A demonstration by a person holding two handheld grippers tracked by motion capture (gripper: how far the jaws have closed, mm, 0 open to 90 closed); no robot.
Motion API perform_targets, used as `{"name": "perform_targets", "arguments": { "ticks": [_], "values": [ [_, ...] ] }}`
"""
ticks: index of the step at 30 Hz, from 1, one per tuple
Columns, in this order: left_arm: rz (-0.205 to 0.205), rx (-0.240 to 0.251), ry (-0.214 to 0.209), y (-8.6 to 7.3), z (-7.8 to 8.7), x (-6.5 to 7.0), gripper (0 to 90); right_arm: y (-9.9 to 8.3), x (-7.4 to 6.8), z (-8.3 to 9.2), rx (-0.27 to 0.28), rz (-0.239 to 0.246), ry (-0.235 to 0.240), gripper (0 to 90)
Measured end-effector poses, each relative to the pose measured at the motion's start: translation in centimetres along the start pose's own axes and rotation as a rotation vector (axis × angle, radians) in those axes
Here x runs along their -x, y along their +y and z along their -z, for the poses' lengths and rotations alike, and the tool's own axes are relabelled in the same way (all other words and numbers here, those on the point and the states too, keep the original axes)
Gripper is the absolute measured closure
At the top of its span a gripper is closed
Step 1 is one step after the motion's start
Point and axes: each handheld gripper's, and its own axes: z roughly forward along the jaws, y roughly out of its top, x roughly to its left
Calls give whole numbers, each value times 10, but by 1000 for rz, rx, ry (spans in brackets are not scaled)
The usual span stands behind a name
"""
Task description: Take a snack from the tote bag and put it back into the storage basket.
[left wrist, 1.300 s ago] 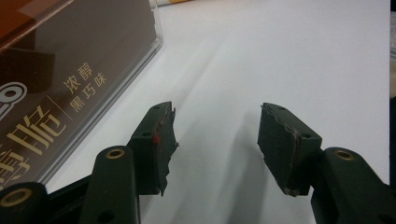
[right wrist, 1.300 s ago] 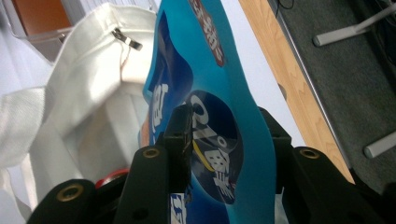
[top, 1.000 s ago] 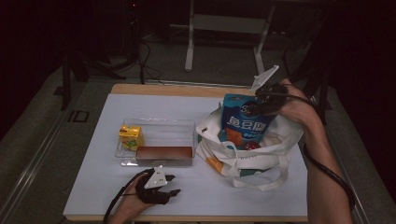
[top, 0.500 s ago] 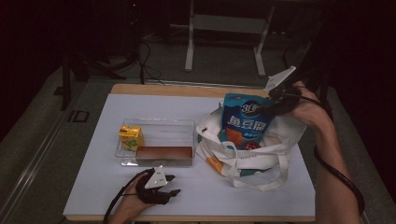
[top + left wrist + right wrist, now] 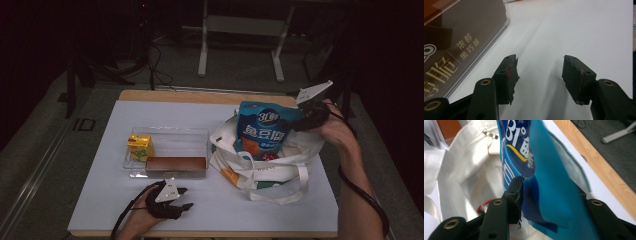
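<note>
Blue snack bag [image 5: 265,131] between widening right claw [image 5: 300,121], forearm raised, left claw [image 5: 184,198] spread, resting on table [image 5: 300,210].

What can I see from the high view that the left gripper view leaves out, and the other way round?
The high view takes in the blue snack bag standing in the white tote bag, the right gripper at the bag's upper edge, and a yellow carton in the clear tray.

The left gripper view gives close detail: gold lettering on the brown box and worn pads.

Both show the left gripper, open and empty, the brown box and the white table.
</note>
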Motion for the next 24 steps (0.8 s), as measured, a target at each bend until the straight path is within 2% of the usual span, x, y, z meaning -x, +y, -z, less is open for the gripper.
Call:
{"name": "perform_targets", "arguments": {
  "ticks": [3, 7, 9, 12, 18, 21, 24],
  "values": [
    [-4, -3, 0, 0, 0, 0, 457, -8, 2, -6, 60, -41, 38, 565],
    [-5, -4, 0, 0, 0, 0, 457, -23, 7, -9, 174, -125, 82, 566],
    [-6, -5, 0, 0, 0, 0, 457, -29, 10, -9, 206, -158, 96, 570],
    [-4, -5, -1, 0, 0, 0, 457, -38, 11, -9, 223, -188, 95, 568],
    [-9, -10, 1, 0, 0, 0, 457, -36, 6, -17, 209, -168, 98, 559],
    [-10, -10, 0, 0, 0, 0, 457, -34, 5, -24, 212, -170, 108, 588],
    [-9, -9, -1, 0, 0, 0, 457, -37, 5, -27, 247, -180, 121, 654]
  ]
}}
